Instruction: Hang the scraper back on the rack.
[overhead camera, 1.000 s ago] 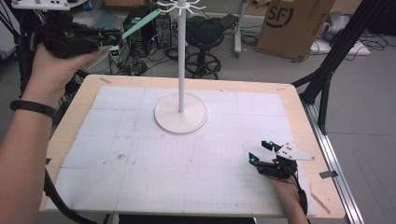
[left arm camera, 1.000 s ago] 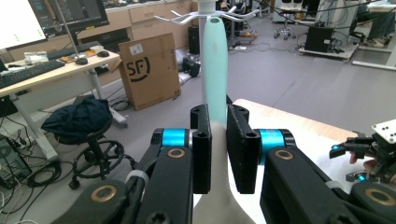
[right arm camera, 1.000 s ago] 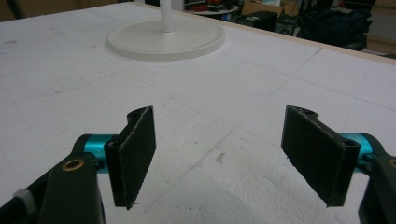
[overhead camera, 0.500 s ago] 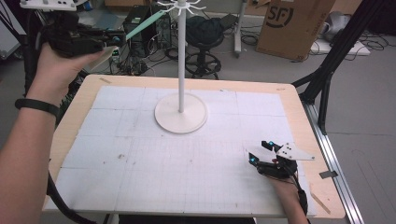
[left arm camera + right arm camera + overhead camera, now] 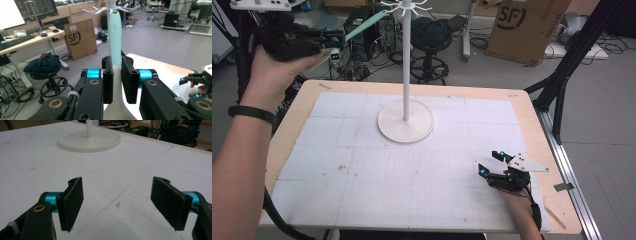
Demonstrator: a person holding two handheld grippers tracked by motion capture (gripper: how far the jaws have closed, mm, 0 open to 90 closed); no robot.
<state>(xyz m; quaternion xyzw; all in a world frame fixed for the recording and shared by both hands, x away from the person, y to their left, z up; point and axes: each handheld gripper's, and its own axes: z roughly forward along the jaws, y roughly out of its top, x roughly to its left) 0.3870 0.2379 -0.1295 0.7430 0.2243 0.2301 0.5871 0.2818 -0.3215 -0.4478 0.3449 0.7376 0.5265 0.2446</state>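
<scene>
Since the earlier frame my left hand-held gripper (image 5: 331,38) has drifted slightly rightward, beyond the tabletop's (image 5: 337,205) far-left corner, toward the white stand (image 5: 406,65); the right has not moved. The left one is clamped on a mint-green spoon-like utensil (image 5: 115,37) at its neck, handle pointing at the stand's hooks. I judge it light, rigid, smooth plastic, best held where the handle is flat. Its bowl end is cut off below the jaws. My right hand-held gripper (image 5: 122,205) rests near the near-right corner, jaws apart, empty.
</scene>
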